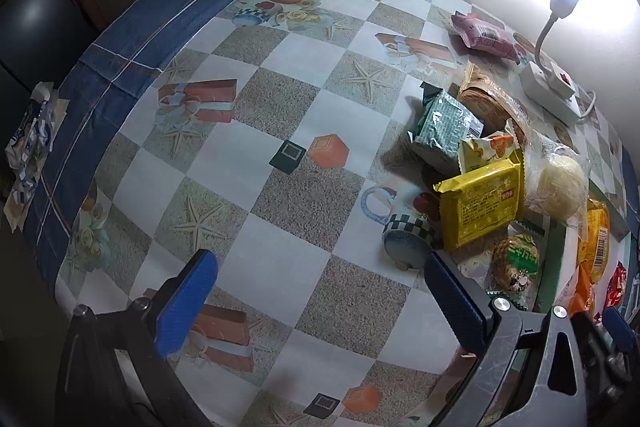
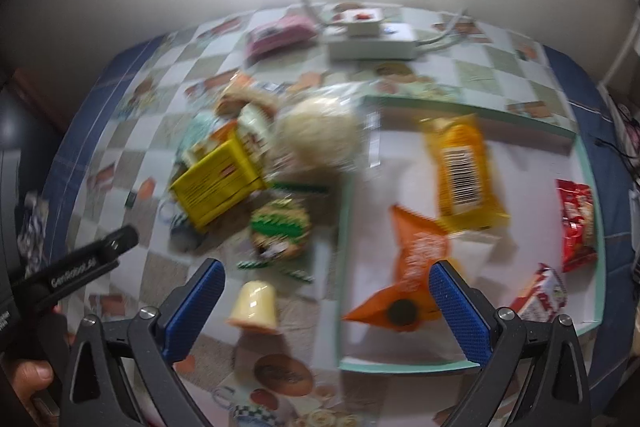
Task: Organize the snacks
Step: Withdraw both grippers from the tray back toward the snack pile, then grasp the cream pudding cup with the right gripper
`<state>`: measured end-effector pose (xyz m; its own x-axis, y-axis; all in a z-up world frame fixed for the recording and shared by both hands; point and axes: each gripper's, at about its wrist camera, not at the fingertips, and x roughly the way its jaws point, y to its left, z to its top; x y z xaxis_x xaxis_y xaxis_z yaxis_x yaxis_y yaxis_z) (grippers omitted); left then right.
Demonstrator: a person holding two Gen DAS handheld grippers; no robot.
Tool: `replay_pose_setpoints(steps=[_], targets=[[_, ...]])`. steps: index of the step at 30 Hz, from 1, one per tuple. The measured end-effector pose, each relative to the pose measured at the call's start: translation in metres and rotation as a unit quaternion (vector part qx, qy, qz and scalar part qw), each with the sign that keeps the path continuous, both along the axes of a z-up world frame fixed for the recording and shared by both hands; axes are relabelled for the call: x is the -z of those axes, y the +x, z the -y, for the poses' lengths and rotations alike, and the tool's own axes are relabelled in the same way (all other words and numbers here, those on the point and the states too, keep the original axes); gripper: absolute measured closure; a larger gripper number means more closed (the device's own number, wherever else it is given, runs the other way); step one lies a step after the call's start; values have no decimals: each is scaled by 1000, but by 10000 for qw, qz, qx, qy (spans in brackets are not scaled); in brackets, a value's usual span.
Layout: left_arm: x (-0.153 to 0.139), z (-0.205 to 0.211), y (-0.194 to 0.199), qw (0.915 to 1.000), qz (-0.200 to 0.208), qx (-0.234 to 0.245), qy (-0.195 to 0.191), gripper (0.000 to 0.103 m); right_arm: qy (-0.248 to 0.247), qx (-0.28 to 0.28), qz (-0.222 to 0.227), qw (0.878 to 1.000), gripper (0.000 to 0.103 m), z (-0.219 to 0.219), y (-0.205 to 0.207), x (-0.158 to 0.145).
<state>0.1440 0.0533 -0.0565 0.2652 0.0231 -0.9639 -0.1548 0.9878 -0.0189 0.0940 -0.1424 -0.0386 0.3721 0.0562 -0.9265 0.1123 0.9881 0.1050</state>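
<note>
Both tongs — left [image 1: 316, 299], right [image 2: 328, 303] — gape apart, gripping nothing, above scattered snacks [image 1: 478, 203].

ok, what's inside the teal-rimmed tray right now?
In the tray: a yellow-orange packet, an orange packet, a red packet and a red-and-white packet. The right gripper's finger hides the tray's near corner; anything there is covered.

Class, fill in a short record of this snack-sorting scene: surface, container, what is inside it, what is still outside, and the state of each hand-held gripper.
Surface: checkered tablecloth
Container: shallow green-rimmed tray
Inside tray: yellow packet, orange packet, red packet, red-and-white packet
Outside tray: yellow biscuit pack, round bun in clear wrap, pale jelly cup
Left hand-held gripper: open, empty
Right hand-held gripper: open, empty
</note>
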Motion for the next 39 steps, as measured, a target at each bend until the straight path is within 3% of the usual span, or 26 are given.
replay_pose_setpoints(steps=[7, 14, 23, 27, 29, 39], targets=[[9, -2, 1, 9994, -188, 143, 247, 0, 4, -467, -356, 9983, 2, -31, 2, 21], [9, -8, 2, 9997, -185, 58, 120, 0, 87, -606, -491, 9969, 29, -38, 1, 25], [8, -8, 3, 9999, -130, 16, 86, 0, 386, -798, -805, 9928, 47, -45, 3, 43], [7, -6, 4, 9999, -97, 33, 63, 0, 520, -763, -954, 9911, 48, -46, 4, 55], [7, -5, 5, 9999, -96, 53, 47, 0, 545, -787, -1003, 9903, 53, -48, 4, 59], [7, -5, 5, 9999, -94, 67, 78, 0, 641, -790, -1166, 9880, 54, -47, 3, 65]])
